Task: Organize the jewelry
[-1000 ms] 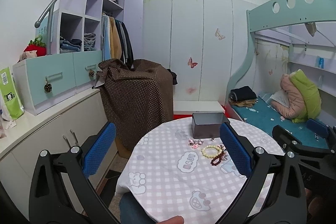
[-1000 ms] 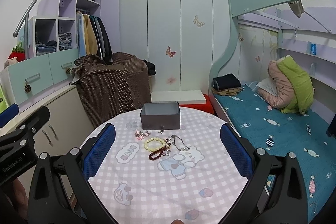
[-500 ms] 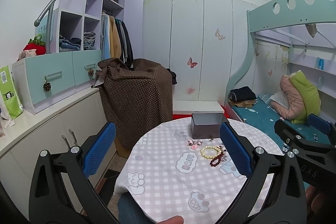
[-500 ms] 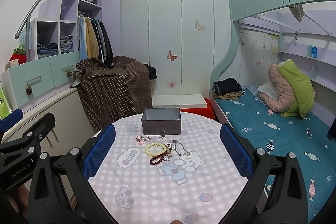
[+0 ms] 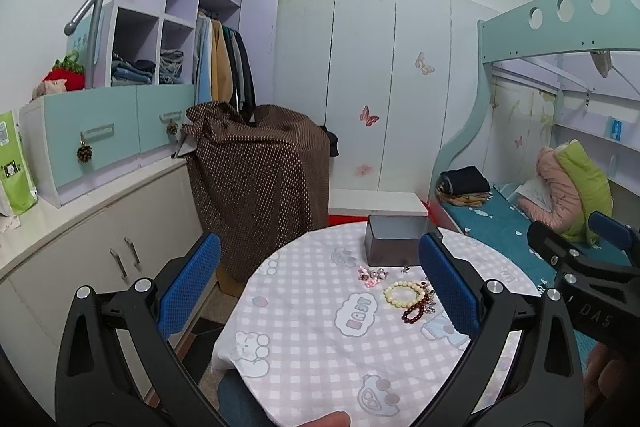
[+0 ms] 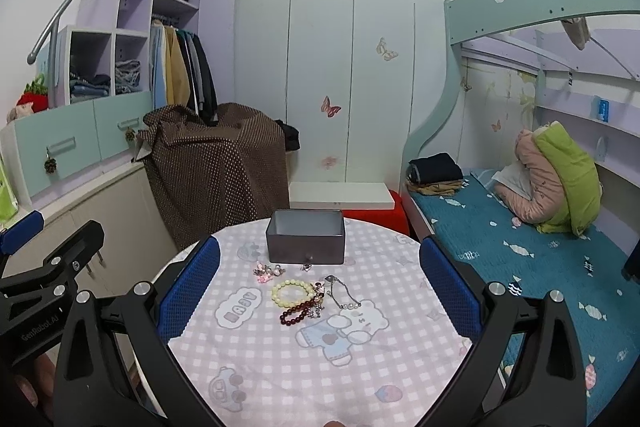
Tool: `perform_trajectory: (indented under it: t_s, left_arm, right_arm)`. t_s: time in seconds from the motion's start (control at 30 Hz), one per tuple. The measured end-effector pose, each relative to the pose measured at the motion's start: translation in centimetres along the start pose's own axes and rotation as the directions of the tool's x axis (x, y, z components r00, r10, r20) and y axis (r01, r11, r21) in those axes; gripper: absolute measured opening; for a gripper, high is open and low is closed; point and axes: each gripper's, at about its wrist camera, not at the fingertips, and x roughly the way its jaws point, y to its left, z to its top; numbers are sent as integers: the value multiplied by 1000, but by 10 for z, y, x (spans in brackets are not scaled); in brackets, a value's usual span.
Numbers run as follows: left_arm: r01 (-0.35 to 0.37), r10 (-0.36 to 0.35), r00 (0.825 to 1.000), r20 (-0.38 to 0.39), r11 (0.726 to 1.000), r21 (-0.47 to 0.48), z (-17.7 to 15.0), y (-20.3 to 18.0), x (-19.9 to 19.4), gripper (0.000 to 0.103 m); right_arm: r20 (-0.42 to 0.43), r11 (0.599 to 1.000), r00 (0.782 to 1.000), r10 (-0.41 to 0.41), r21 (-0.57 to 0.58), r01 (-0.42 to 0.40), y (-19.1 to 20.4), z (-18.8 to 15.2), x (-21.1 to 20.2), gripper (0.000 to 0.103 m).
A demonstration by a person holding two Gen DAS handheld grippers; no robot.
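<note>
Both tongs spread wide, nothing between the pads, held up above the near edge of the round table (image 6: 280, 379) and not touching anything; right tongs (image 6: 320, 291) look straight over the jewelry, left tongs (image 5: 320, 287) sit further left so the pile shows just inside their right pad. Jewelry lies loose on the checked cloth ahead of the right tongs, about midway between its pads: pale yellow bead bracelet (image 6: 293, 293), dark red bead bracelet (image 6: 298, 312) touching or nearly touching it on the near side, thin silver chain (image 6: 343, 294) just right of them with a small charm cluster (image 6: 319, 301) tangled in between, pink hair clips (image 6: 267, 272) a bit further and left, one tiny stud or ring (image 6: 307, 268) right at the foot of the box. Open dark grey box (image 6: 306, 242) stands beyond all of it, likely the drop spot, inside not visible. Handling guess: all very light; beads hard and round so likely to roll or slip off flat pads, strung loops floppy, best pinched across one side of the loop so it hangs; chain limp and thin, hard to get under on soft cloth, take it at the beaded end or the charm; pieces overlap so lifting one may drag another; cloth is soft and could bunch if pads press down
</note>
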Motion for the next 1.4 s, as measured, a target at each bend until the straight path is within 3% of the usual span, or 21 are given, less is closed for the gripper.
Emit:
perform_trajectory:
  t_s: [0.17,0.3,0.6,0.87,1.0,1.1,1.3,1.4]
  left_arm:
    - [0,0,999,-50,1000,1,-12,-5,40,98]
    - [12,-10,992,-122,1000,16,-27,-15,76,98]
    - [42,-32,954,-299,999,27,-63,-36,153,98]
    - [108,-67,893,-445,992,69,-91,-64,202,98]
    - [131,-75,864,-498,988,77,-103,-75,221,98]
    - [152,-84,839,-537,985,83,-110,-81,233,98]
    - [178,-101,796,-596,982,71,-121,-90,251,98]
    - [187,-110,777,-620,981,60,-126,-95,261,98]
  right_arm:
    - [-33,1000,999,2,-27,-3,-5,-6,30,96]
    - [-107,1000,994,-16,-28,13,-20,-20,65,96]
    - [-300,999,954,-29,-22,23,-53,-49,133,96]
    - [-441,1000,897,-6,-24,-5,-68,-68,179,95]
    - [-513,999,858,10,-34,-32,-71,-82,207,81]
    - [-558,998,829,26,-34,-54,-71,-93,225,80]
    - [-603,996,797,48,-36,-87,-69,-102,245,67]
    - [-602,995,797,54,-36,-95,-69,-101,250,61]
